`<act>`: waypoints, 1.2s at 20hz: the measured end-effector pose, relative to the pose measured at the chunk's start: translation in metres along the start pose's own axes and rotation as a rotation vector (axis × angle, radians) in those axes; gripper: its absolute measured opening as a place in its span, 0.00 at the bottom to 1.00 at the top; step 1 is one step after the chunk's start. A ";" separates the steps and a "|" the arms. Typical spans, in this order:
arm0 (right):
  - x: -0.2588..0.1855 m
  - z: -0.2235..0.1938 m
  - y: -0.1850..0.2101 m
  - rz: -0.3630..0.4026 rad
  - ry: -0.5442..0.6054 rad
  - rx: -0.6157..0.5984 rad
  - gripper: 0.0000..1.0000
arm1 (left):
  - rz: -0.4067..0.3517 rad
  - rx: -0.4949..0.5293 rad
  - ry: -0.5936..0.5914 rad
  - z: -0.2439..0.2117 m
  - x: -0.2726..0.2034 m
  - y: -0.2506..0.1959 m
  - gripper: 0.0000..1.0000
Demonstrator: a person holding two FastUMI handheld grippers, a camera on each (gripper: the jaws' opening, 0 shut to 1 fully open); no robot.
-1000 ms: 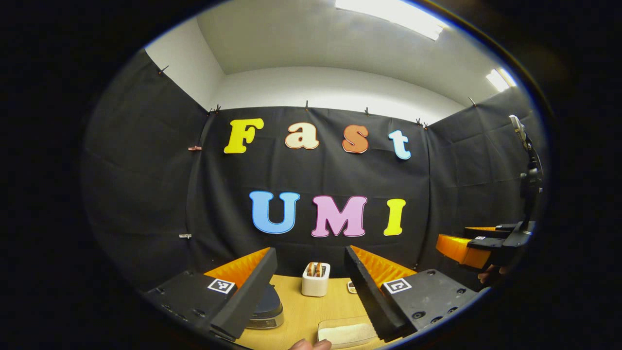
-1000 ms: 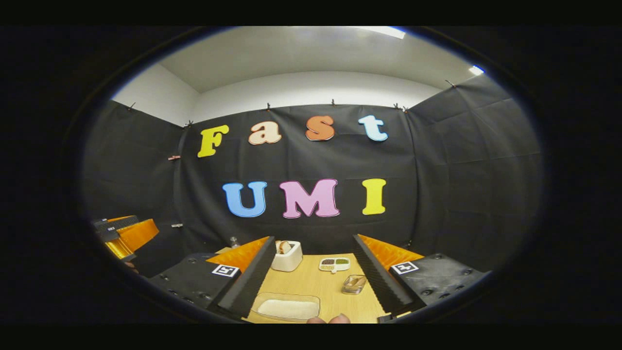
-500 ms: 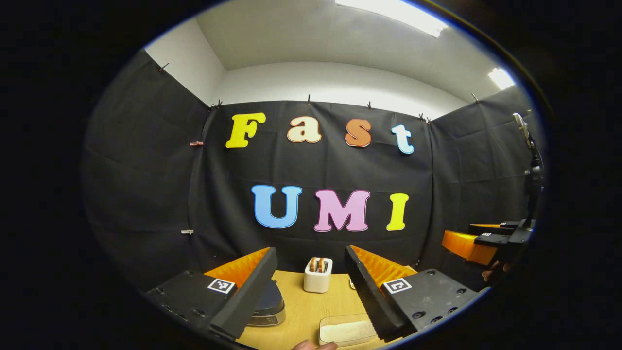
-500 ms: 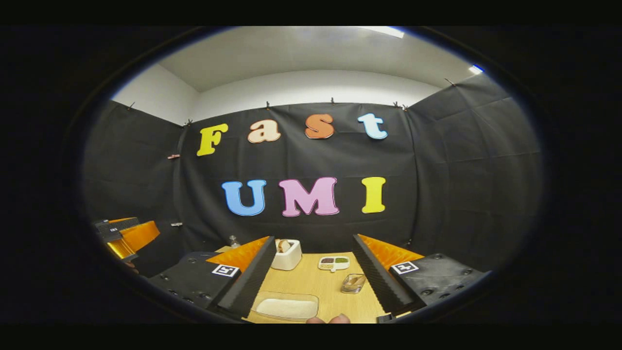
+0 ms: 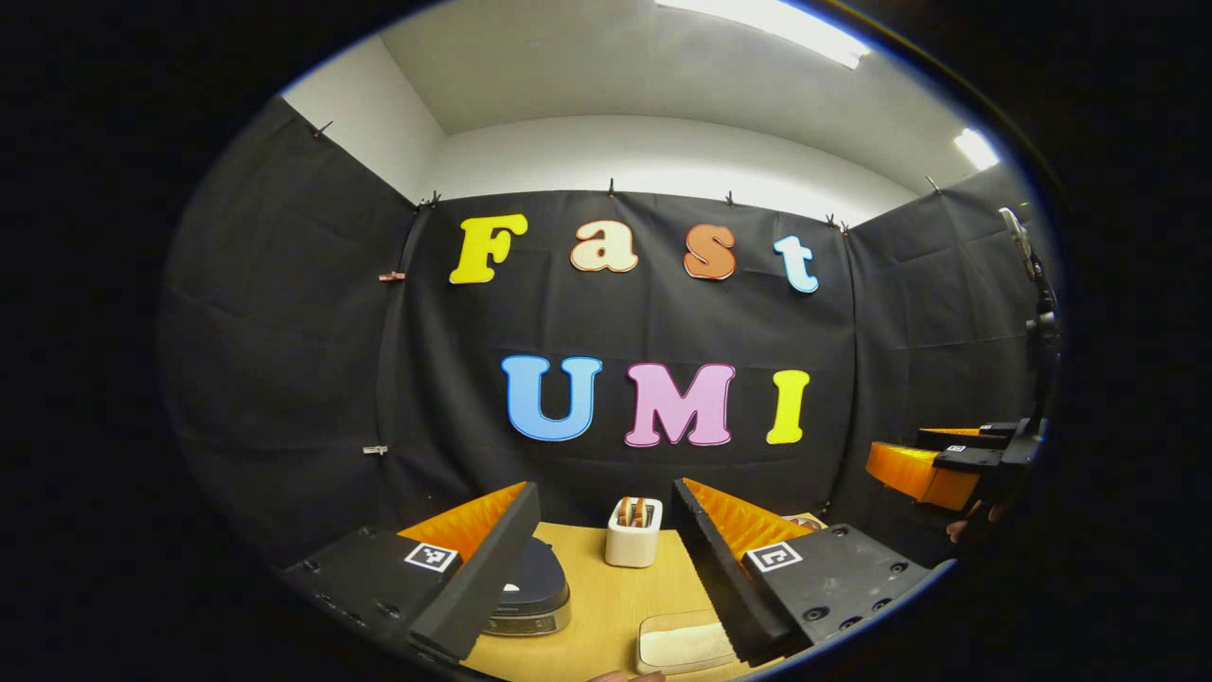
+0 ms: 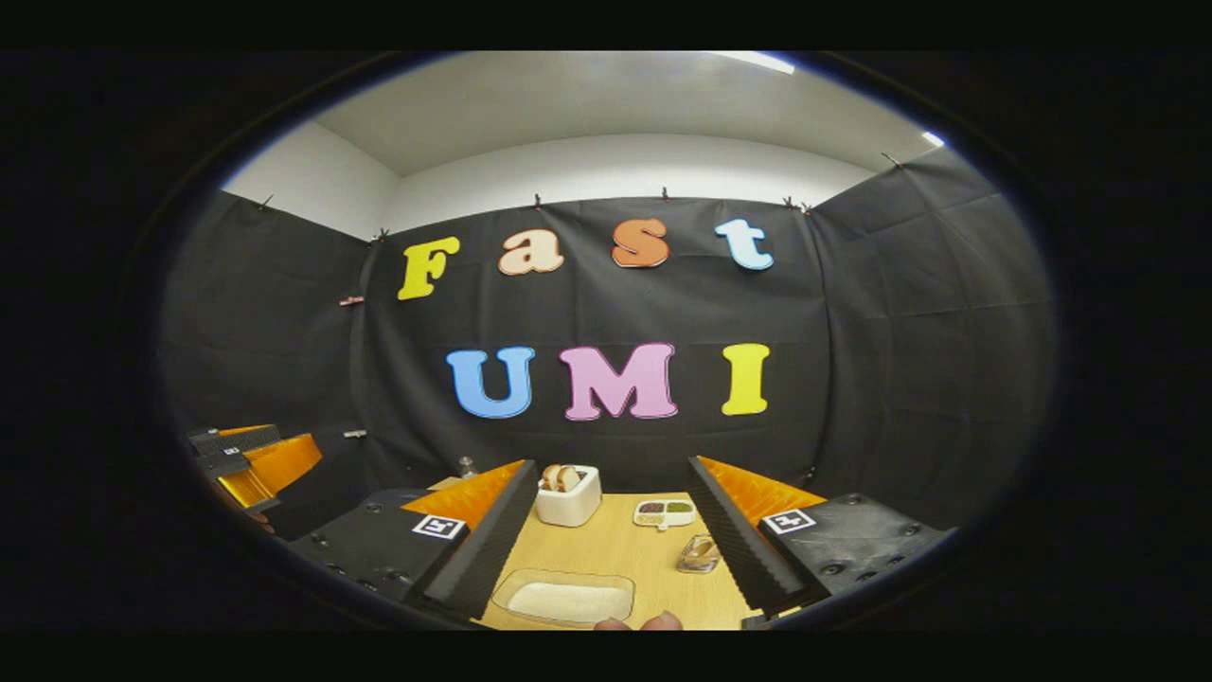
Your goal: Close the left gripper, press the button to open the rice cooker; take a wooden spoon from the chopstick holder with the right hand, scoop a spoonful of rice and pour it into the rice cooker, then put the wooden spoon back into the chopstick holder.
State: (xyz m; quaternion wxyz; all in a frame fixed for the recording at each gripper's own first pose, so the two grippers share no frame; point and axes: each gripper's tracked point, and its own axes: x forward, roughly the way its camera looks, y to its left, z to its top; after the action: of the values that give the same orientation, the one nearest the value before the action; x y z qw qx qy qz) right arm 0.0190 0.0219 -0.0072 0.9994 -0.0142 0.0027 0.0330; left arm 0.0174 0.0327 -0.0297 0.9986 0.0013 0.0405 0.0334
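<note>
The rice cooker (image 5: 530, 592), dark-lidded with a silver base and its lid down, sits on the wooden table (image 5: 597, 606), partly behind my left finger. A white chopstick holder (image 5: 633, 537) with wooden spoon ends poking out stands at the table's back; in the right gripper view the holder (image 6: 568, 497) is just right of the left finger. A clear tray of white rice (image 6: 565, 600) lies near the front, and the rice tray (image 5: 684, 642) is also low in the left gripper view. My left gripper (image 5: 606, 559) is open, held above the table. My right gripper (image 6: 611, 545) is open too, and the right gripper (image 5: 933, 469) hangs at the far right.
A small divided dish of seasonings (image 6: 666, 512) and a small glass container (image 6: 699, 553) sit toward the table's right back. A person's fingertips (image 6: 637, 623) show at the bottom edge. The left gripper (image 6: 248, 461) hangs at the far left in the right gripper view.
Both views have swung so the table objects shifted right and slightly down or up; more of the rice cooker now shows beside the left finger. Both grippers stay open.
</note>
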 end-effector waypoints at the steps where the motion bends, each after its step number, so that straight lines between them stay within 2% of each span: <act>1: 0.002 -0.001 0.004 0.007 0.002 -0.002 0.98 | 0.006 -0.003 0.005 -0.001 0.002 0.005 0.95; 5: 0.012 -0.004 0.025 0.035 0.010 -0.014 1.00 | 0.030 -0.007 0.016 -0.009 0.010 0.027 0.94; 6: 0.014 -0.003 0.030 0.039 0.008 -0.016 0.98 | 0.034 -0.007 0.018 -0.011 0.013 0.032 0.93; 9: 0.021 -0.006 0.046 0.054 0.013 -0.023 0.98 | 0.040 -0.005 0.035 -0.020 0.020 0.046 0.87; 15: 0.027 -0.012 0.070 0.070 0.027 -0.055 0.98 | 0.070 -0.022 0.095 -0.051 0.039 0.077 0.66; 17: 0.028 -0.015 0.076 0.085 0.032 -0.079 0.98 | 0.094 -0.013 0.116 -0.061 0.044 0.089 0.63; 21: 0.046 -0.021 0.086 0.151 0.044 -0.092 0.98 | 0.151 0.015 0.118 -0.070 0.058 0.101 0.63; 22: 0.050 -0.023 0.087 0.169 0.054 -0.079 0.98 | 0.174 0.026 0.140 -0.080 0.063 0.104 0.61; 23: 0.054 -0.023 0.087 0.189 0.054 -0.063 0.99 | 0.191 0.033 0.165 -0.090 0.067 0.105 0.53; 24: 0.058 -0.022 0.088 0.207 0.051 -0.050 0.99 | 0.205 0.037 0.182 -0.097 0.072 0.105 0.54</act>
State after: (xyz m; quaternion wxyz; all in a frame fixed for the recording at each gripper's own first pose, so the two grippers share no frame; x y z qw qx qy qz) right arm 0.0706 0.1126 -0.0319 0.9896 -0.0399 0.0288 0.1355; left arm 0.0738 0.1420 -0.1316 0.9819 0.0209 0.1312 0.1346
